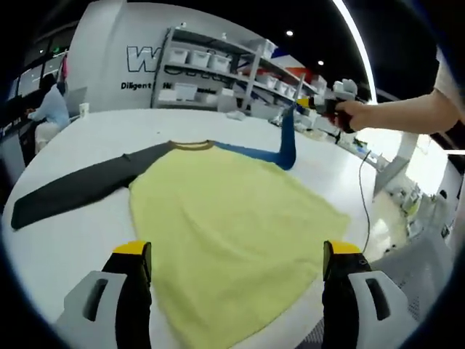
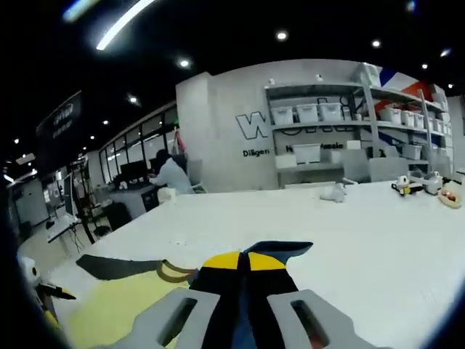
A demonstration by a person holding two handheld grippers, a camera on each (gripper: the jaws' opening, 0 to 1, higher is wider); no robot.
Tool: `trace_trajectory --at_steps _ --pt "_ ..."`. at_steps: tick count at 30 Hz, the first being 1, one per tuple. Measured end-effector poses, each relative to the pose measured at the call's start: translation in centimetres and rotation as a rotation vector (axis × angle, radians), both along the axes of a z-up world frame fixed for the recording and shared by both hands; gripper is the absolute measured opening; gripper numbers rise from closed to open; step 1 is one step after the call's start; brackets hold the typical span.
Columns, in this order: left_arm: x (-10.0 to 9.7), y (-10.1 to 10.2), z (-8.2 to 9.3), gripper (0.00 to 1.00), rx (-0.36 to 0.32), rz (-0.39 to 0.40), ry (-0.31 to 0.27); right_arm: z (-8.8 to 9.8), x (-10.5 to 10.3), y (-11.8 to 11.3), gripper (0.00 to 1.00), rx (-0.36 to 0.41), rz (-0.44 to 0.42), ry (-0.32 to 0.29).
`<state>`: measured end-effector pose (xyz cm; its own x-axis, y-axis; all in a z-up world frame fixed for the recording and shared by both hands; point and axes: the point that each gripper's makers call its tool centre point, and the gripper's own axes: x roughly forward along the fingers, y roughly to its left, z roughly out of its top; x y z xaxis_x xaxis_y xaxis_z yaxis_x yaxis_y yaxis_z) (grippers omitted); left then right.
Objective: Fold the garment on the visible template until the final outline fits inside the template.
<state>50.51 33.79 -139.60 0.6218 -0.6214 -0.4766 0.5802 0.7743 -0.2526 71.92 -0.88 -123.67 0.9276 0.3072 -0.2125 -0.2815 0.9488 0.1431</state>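
A shirt lies flat on the white table (image 1: 94,233), with a yellow body (image 1: 225,225), a dark grey sleeve (image 1: 80,189) stretched left and a brown collar (image 1: 192,145). Its blue sleeve (image 1: 287,142) is lifted off the table by my right gripper (image 1: 320,104), which a hand holds at the upper right. My left gripper (image 1: 236,262) hovers open over the shirt's near hem, nothing between its jaws. In the right gripper view, my right gripper (image 2: 243,263) is shut on the blue sleeve (image 2: 280,251), with the grey sleeve (image 2: 116,267) and yellow body (image 2: 109,309) below left.
A thin cable (image 1: 362,196) runs over the table to the right of the shirt. Small objects (image 2: 410,187) sit near the far table edge. Shelves with white bins (image 1: 211,73) stand behind, and a person (image 1: 51,105) sits at the far left.
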Motion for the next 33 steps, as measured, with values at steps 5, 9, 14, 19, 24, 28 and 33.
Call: trace_trajectory --at_steps 5,9,14,19,24,28,33 --pt "-0.2 0.2 0.3 0.99 0.011 -0.010 -0.034 0.2 1.2 4.5 0.00 -0.003 0.085 -0.006" --pt "-0.3 0.4 0.3 0.99 0.034 -0.019 -0.060 0.1 1.7 8.4 0.00 -0.022 0.163 -0.010" --pt "-0.6 0.9 0.3 0.99 0.047 -0.018 -0.067 -0.3 1.8 12.5 0.00 -0.061 0.245 -0.013" --pt "-1.0 1.2 0.0 0.99 0.055 -0.014 -0.059 -1.3 1.8 16.1 0.00 -0.087 0.313 0.002" --pt "-1.0 1.2 0.0 0.99 0.059 -0.016 -0.060 -4.1 1.5 19.5 0.00 -0.136 0.381 0.041" --pt "-1.1 1.3 -0.1 0.99 0.061 -0.016 -0.057 -6.9 0.3 23.0 0.00 -0.208 0.451 0.069" --pt "-1.2 1.4 -0.3 0.98 0.070 -0.017 -0.051 -10.1 -0.9 26.3 0.00 -0.268 0.507 0.102"
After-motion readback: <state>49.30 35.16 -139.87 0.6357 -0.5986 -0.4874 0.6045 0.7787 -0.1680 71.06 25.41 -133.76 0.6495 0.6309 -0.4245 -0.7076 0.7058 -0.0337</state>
